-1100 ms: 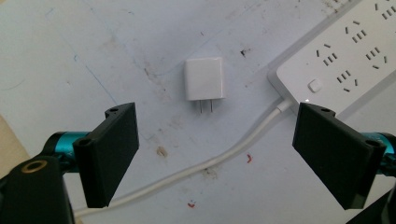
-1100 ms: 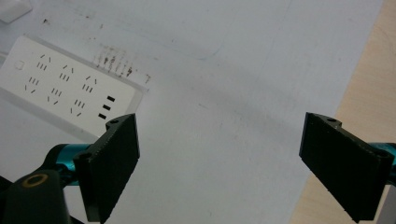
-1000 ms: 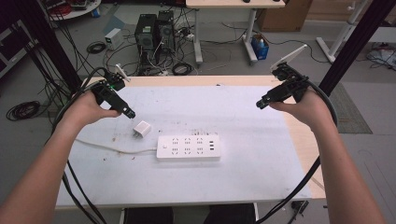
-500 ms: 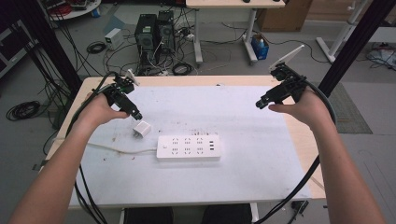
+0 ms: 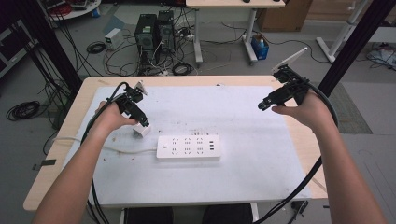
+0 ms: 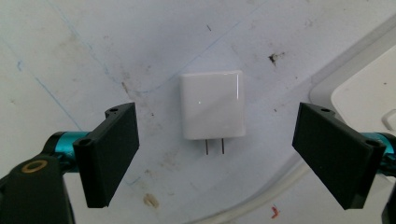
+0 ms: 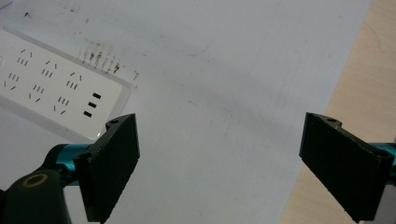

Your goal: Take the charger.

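One white plug adapter lies flat on the white mat, just left of the one white power strip and close to the strip's single white cord, which trails off toward the table's left edge. In the left gripper view the adapter shows two metal prongs pointing toward the camera, and it sits in the gap between the two black jaws without touching either. The left gripper is spread wide, poised over the adapter with clear space on both sides; in the high view it hangs right at the adapter, held by one hand coming in from the left. The right gripper is also spread wide and grips nothing; beneath it lie bare mat and a strip of the wooden table. In the high view it is held up over the mat's far right part, well apart from both the adapter and the strip. The power strip, seen in the right gripper view, carries two rows of three socket groups, six in all, plus three small dark slots at its near end. The high view shows the same six groups and one small button at the strip's left end. Two forearms enter from the bottom, and one black cable trails from each gripper.
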`<state>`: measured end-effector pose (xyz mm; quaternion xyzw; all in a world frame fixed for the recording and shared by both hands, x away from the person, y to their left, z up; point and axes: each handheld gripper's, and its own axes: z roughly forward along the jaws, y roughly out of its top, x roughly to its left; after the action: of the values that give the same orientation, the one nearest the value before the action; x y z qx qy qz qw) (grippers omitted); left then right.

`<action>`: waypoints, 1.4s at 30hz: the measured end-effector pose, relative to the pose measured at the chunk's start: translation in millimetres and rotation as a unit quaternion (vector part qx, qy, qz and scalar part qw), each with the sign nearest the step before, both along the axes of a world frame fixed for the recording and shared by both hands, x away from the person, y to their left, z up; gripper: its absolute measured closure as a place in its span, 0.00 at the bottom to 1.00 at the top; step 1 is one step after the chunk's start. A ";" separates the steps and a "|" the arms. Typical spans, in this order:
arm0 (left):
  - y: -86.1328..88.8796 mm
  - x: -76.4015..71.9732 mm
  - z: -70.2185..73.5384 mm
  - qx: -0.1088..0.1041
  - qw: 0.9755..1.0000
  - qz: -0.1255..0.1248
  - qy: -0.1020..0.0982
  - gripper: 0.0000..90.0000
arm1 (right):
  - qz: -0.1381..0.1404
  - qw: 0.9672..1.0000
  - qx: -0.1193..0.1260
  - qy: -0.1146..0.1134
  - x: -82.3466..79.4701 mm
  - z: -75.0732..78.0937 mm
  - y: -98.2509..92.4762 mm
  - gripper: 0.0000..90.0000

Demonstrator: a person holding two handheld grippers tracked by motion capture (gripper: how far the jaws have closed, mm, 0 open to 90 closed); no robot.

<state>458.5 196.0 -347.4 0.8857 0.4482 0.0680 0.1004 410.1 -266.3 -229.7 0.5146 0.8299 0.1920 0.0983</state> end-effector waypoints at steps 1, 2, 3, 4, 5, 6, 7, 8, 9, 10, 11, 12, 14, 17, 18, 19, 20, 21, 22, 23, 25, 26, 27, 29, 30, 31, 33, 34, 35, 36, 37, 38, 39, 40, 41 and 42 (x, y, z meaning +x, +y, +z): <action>-1.1 0.7 -3.4 0.001 1.000 0.001 0.003 0.16 | 0.000 1.000 0.002 -0.001 -0.3 -0.3 -0.2 0.13; -2.4 2.4 -9.8 0.004 1.000 0.002 0.010 0.16 | -0.001 1.000 0.004 0.000 -0.8 -0.5 -0.4 0.13; -2.4 2.4 -9.8 0.004 1.000 0.002 0.010 0.16 | -0.001 1.000 0.004 0.000 -0.8 -0.5 -0.4 0.13; -3.3 3.6 -16.2 0.006 1.000 0.004 0.015 0.16 | -0.001 1.000 0.003 0.000 -0.9 -1.4 -1.7 0.13; -3.3 3.6 -16.2 0.006 1.000 0.004 0.015 0.16 | -0.001 1.000 0.003 0.000 -0.9 -1.4 -1.7 0.13; -3.2 4.3 -18.9 0.010 1.000 0.002 0.021 0.16 | -0.002 1.000 0.005 -0.001 -1.1 -2.6 -3.2 0.13; -3.4 4.8 -21.9 0.010 1.000 0.004 0.023 0.16 | -0.002 1.000 0.005 -0.001 -1.1 -2.6 -3.2 0.13; -3.5 5.2 -25.0 0.012 1.000 0.005 0.021 0.16 | -0.003 1.000 0.004 0.001 -0.7 -4.3 -5.1 0.13; -2.9 6.1 -27.3 0.017 1.000 0.004 0.025 0.16 | -0.003 1.000 0.004 0.001 -0.7 -4.3 -5.1 0.13; -2.4 7.3 -32.9 0.017 0.999 0.008 0.031 0.16 | -0.006 1.000 0.005 0.000 -0.6 -5.8 -6.2 0.13; -2.4 7.3 -32.9 0.017 0.999 0.008 0.031 0.17 | -0.006 1.000 0.005 0.000 -0.6 -5.8 -6.2 0.13; -2.2 8.1 -38.0 0.019 0.999 0.011 0.035 0.17 | -0.005 1.000 0.005 0.001 -0.6 -6.9 -7.2 0.13; -2.2 8.5 -40.2 0.020 0.999 0.012 0.038 0.17 | -0.006 1.000 0.005 0.002 -0.5 -7.2 -7.4 0.13; -2.8 9.3 -45.8 0.020 0.999 0.015 0.040 0.22 | -0.008 1.000 0.005 0.001 -0.4 -7.5 -8.1 0.13; -3.2 9.5 -47.4 0.020 0.999 0.014 0.043 0.22 | -0.008 1.000 0.006 0.000 -0.2 -7.8 -8.5 0.13; -3.7 10.0 -49.7 0.023 0.999 0.013 0.043 0.22 | -0.007 1.000 0.007 0.000 0.0 -8.3 -8.8 0.13; -3.9 9.9 -50.3 0.023 0.999 0.014 0.044 0.27 | -0.008 1.000 0.004 0.001 0.1 -9.3 -8.5 0.13; -4.0 10.1 -50.9 0.022 0.999 0.014 0.045 0.29 | -0.007 1.000 0.004 0.000 0.2 -9.6 -8.6 0.13; -4.1 10.1 -52.2 0.022 0.999 0.014 0.042 0.29 | -0.006 1.000 0.004 0.000 0.3 -9.8 -8.8 0.13; -4.2 10.1 -53.1 0.024 0.999 0.015 0.046 0.29 | -0.007 1.000 0.005 0.000 0.3 -10.0 -8.8 0.13; -3.9 10.3 -55.7 0.027 0.998 0.018 0.048 0.35 | -0.008 1.000 0.006 0.001 0.2 -10.7 -8.9 0.13; -3.5 10.6 -57.1 0.026 0.998 0.021 0.050 0.35 | -0.008 1.000 0.006 0.001 0.2 -10.7 -8.9 0.13; -3.1 10.6 -57.9 0.025 0.998 0.023 0.051 0.36 | -0.007 1.000 0.007 0.001 0.1 -11.2 -9.2 0.13; -2.1 10.8 -59.3 0.026 0.998 0.021 0.053 0.42 | -0.008 1.000 0.005 0.003 -0.4 -12.4 -9.4 0.13; -1.6 10.7 -59.8 0.018 0.998 0.022 0.054 0.42 | -0.008 1.000 0.005 0.003 -0.4 -12.4 -9.4 0.13; -1.7 10.5 -59.2 0.017 0.998 0.020 0.055 0.46 | -0.008 1.000 0.005 0.004 -0.6 -12.7 -9.5 0.13; -2.4 9.7 -58.6 0.026 0.998 0.018 0.050 0.47 | -0.009 1.000 0.004 0.003 -0.8 -12.4 -9.8 0.13; -2.5 9.3 -58.8 0.024 0.998 0.020 0.049 0.47 | -0.009 1.000 0.005 0.001 -0.9 -12.1 -9.7 0.13; -2.4 9.0 -58.0 0.021 0.998 0.017 0.048 0.47 | -0.009 1.000 0.005 0.000 -1.4 -11.0 -9.0 0.13; -2.4 8.0 -56.2 0.020 0.999 0.016 0.046 0.47 | -0.009 1.000 0.005 0.000 -1.4 -11.0 -9.0 0.13; -2.4 6.7 -53.3 0.016 0.999 0.016 0.043 0.47 | -0.009 1.000 0.005 0.000 -1.7 -10.5 -8.2 0.13; -1.9 5.2 -49.1 0.013 0.999 0.010 0.035 0.47 | -0.010 1.000 0.003 0.001 -2.0 -9.8 -7.4 0.13; -1.5 3.2 -44.1 0.006 1.000 0.008 0.027 0.47 | -0.012 1.000 0.001 0.003 -2.0 -9.1 -6.6 0.13; -1.4 1.2 -38.5 -0.004 1.000 0.007 0.021 0.47 | -0.013 1.000 0.002 0.007 -1.9 -8.3 -5.8 0.13; -1.5 -0.5 -32.1 -0.011 1.000 0.002 0.018 0.47 | -0.015 1.000 0.002 0.012 -1.4 -5.8 -4.4 0.13; -1.6 -2.4 -24.7 -0.014 1.000 -0.004 0.009 0.47 | -0.015 1.000 0.002 0.012 -1.4 -5.8 -4.4 0.13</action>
<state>456.1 194.4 -372.1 0.8863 0.4469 0.0531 0.1090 408.7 -270.7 -235.5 0.5291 0.8230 0.1861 0.0900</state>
